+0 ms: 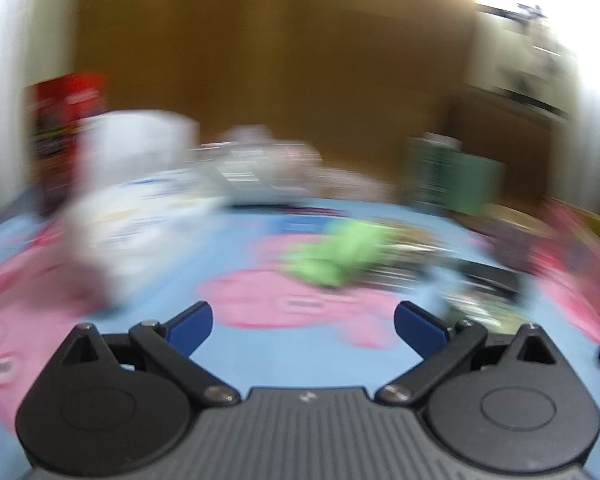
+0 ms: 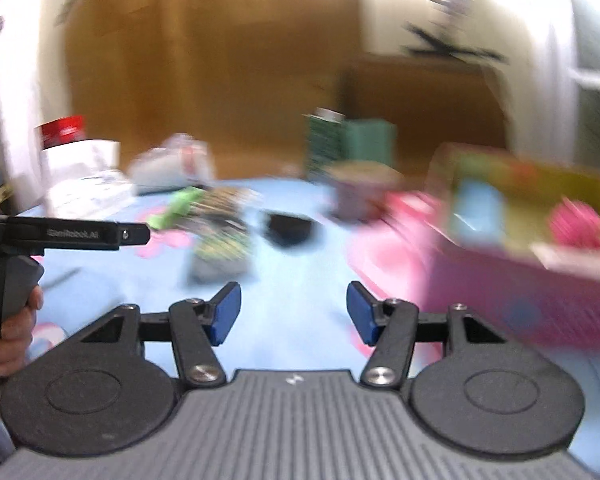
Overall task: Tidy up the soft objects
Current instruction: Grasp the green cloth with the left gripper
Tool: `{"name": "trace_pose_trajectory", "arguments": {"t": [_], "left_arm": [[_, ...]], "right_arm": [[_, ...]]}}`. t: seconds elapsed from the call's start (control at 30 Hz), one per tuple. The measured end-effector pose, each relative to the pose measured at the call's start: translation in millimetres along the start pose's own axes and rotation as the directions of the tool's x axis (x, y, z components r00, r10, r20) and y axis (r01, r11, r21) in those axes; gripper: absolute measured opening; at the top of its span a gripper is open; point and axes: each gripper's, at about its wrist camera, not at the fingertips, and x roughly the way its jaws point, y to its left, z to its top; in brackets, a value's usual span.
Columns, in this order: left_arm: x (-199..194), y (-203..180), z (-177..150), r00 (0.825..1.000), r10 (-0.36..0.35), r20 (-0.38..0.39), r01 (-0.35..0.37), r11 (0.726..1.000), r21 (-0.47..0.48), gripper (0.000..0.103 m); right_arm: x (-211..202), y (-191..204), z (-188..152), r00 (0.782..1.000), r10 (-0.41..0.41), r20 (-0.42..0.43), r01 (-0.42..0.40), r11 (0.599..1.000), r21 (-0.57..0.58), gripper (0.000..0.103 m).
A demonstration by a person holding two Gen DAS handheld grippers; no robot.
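Note:
Both views are motion-blurred. A green soft object (image 1: 336, 254) lies on the blue and pink cloth-covered surface (image 1: 300, 360), ahead and slightly right of my open, empty left gripper (image 1: 303, 326). It also shows in the right wrist view (image 2: 176, 208), next to a patterned soft item (image 2: 220, 248) and a black soft item (image 2: 290, 228). My right gripper (image 2: 294, 312) is open and empty above the cloth. A pink box (image 2: 532, 256) holding colourful items stands at the right. The left gripper's body (image 2: 60, 234) appears at the left edge.
White bags or packets (image 1: 140, 184) and a red container (image 1: 68, 128) stand at the back left. A green box (image 1: 452, 176) stands at the back right. A brown cardboard wall (image 1: 280, 60) rises behind the surface.

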Motion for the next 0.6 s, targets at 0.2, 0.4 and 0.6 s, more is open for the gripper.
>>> {"name": "trace_pose_trajectory", "arguments": {"t": [0.2,0.4,0.6], "left_arm": [[4,44,1,0.998,0.063,-0.004,-0.062,0.976,-0.210,0.099],[1,34,0,0.997,0.079,0.019,-0.074,0.982,-0.172,0.099],[5,44,0,0.998,0.064,0.005,-0.061,0.975,-0.212,0.100]], "right_arm": [[102,66,49,0.992,0.117,-0.046,-0.124,0.975,-0.185,0.061],[181,113,62,0.985,0.096,-0.142,-0.138,0.937,-0.320,0.060],[194,124,58,0.967,0.123,-0.224,-0.206,0.893,-0.401,0.009]]}}
